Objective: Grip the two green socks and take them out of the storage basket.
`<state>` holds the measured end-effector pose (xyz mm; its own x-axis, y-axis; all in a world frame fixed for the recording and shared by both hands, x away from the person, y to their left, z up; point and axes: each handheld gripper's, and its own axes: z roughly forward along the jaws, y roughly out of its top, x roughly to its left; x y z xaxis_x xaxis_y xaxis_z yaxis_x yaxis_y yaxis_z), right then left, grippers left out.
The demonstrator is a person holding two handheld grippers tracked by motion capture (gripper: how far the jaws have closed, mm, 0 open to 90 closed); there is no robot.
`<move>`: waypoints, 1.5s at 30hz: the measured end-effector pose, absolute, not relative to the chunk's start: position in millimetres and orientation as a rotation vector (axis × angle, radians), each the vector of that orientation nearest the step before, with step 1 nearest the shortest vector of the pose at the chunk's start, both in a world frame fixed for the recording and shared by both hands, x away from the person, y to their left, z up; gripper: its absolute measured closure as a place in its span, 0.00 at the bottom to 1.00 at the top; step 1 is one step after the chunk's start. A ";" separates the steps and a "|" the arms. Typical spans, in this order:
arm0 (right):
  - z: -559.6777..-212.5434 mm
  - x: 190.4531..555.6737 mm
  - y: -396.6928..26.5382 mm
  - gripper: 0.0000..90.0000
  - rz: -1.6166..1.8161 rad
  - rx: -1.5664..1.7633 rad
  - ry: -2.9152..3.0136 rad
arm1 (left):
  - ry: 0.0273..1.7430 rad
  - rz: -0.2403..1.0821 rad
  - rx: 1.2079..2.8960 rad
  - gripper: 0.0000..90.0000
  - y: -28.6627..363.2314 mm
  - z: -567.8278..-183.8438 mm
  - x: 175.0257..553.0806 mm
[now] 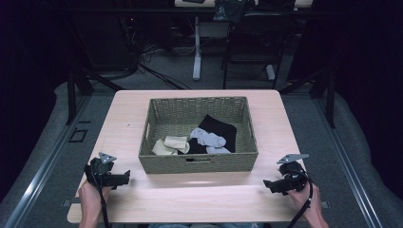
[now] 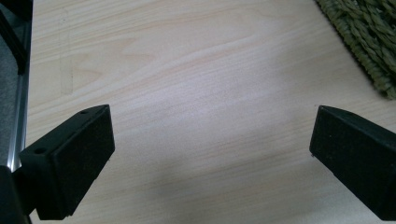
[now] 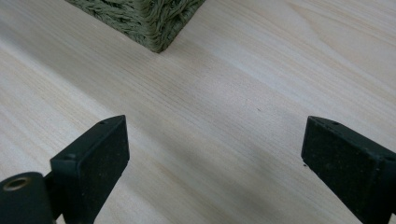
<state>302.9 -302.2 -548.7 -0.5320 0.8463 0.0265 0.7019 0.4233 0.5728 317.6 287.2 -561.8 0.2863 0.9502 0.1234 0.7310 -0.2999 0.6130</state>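
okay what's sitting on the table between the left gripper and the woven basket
Nothing: in the high view, bare wooden table separates the open left gripper from the basket holding socks.

No writing, label, brand, number or sign could be read anywhere, neither on the woven basket nor on the counter.

Both tools agape, apart
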 end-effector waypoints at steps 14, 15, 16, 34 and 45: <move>-549.2 303.8 -299.4 0.08 0.779 1.341 2.420 | 1.504 0.643 2.122 0.00 290.6 -564.1 316.9; -549.2 303.8 -299.4 0.08 0.779 1.341 2.420 | 1.502 0.647 2.121 0.00 291.8 -563.5 316.0; -549.2 304.3 -298.9 0.08 0.775 1.339 2.424 | 1.508 0.648 2.112 0.00 292.9 -563.4 315.3; -550.8 304.3 -300.8 0.08 0.776 1.354 2.417 | 1.469 0.640 2.078 0.00 288.7 -534.6 315.7; -552.8 304.4 -299.6 0.08 0.769 1.347 2.427 | 1.434 0.625 2.074 0.00 280.5 -515.4 311.3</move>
